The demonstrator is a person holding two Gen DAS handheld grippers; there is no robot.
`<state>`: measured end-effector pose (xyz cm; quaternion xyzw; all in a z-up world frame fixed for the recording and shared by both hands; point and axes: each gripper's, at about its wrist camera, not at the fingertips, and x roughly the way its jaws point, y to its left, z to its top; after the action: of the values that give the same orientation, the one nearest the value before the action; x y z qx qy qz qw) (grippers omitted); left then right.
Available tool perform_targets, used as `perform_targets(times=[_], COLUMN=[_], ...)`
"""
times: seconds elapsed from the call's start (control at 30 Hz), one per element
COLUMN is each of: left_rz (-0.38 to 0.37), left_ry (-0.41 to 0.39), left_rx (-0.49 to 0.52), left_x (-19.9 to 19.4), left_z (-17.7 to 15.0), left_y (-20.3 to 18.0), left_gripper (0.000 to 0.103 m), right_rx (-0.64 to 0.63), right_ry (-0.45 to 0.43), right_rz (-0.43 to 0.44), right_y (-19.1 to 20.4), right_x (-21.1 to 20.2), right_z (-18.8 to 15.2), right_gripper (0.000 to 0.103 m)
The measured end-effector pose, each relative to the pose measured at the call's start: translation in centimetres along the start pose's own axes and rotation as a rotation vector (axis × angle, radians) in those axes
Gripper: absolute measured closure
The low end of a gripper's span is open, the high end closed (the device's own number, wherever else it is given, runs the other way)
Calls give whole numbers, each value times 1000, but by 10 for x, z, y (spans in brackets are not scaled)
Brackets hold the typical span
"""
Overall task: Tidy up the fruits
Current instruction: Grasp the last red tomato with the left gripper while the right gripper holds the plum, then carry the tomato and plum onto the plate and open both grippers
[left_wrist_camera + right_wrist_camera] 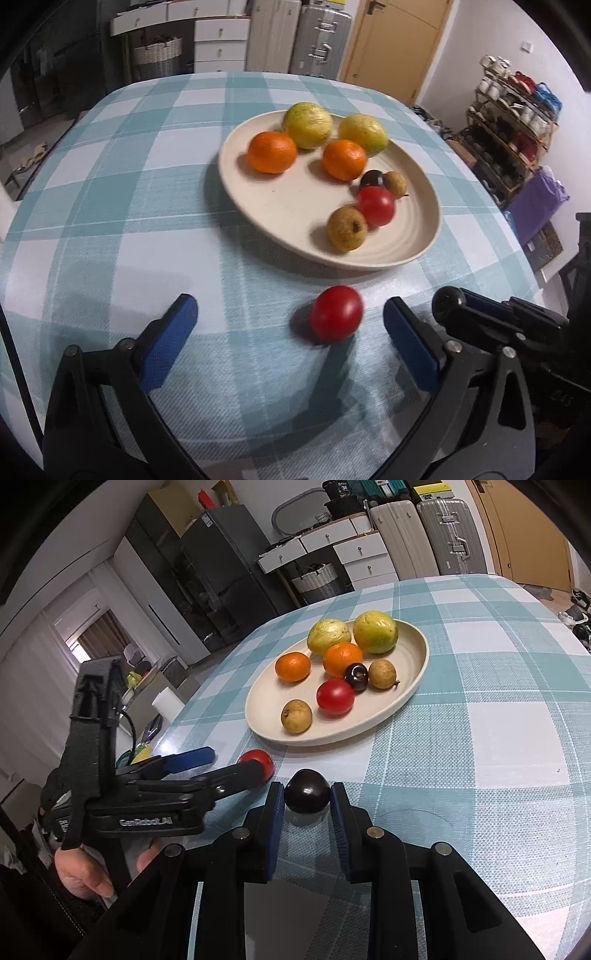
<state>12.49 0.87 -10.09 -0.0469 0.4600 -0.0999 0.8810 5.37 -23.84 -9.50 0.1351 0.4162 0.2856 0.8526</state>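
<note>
Fruits ahead of my claws fill the plate [258,206]: two oranges, two yellow-green, two brown, one red, one dark. My left claw [290,325] gapes around a red tomato [336,313]; my right claw [307,805] pinches a dark plum [307,791] on the table [498,738].

We saw bare bench [110,206] from nine to twelve o'clock of the plate [258,206], open for passage. At the plate's six o'clock, a red tomato [336,313] lay between the left hand-held gripper [290,328]'s wide-spread fingers. Just beside it, the right hand-held gripper [307,805] with its dark plum [307,791] crowded that approach. Inside the plate, only the near-left floor stayed unfilled.
</note>
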Motion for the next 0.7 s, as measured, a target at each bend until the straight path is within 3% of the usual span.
perform_targets(times=[0.07, 0.13, 0.17, 0.27, 0.7], left_rz=[-46, -70, -73, -114, -127], left_ry=[-1, 3, 1, 13, -5], left_rx=[6, 14, 16, 12, -16], left_x=[0, 1, 0, 1, -18], left_z=[0, 1, 2, 2, 7], left_y=[-2, -4, -4, -5, 7], left_gripper=[37, 45, 56, 77, 77], right_rx=[-1, 8, 11, 18, -4], right_ry=[-3, -3, -5, -6, -27], right_rz=[0, 12, 15, 25, 61], right_y=[-1, -3, -3, -5, 2], right_x=[-2, -4, -4, -5, -5], right_z=[1, 2, 2, 2, 16], right_gripper=[77, 77, 77, 77, 77])
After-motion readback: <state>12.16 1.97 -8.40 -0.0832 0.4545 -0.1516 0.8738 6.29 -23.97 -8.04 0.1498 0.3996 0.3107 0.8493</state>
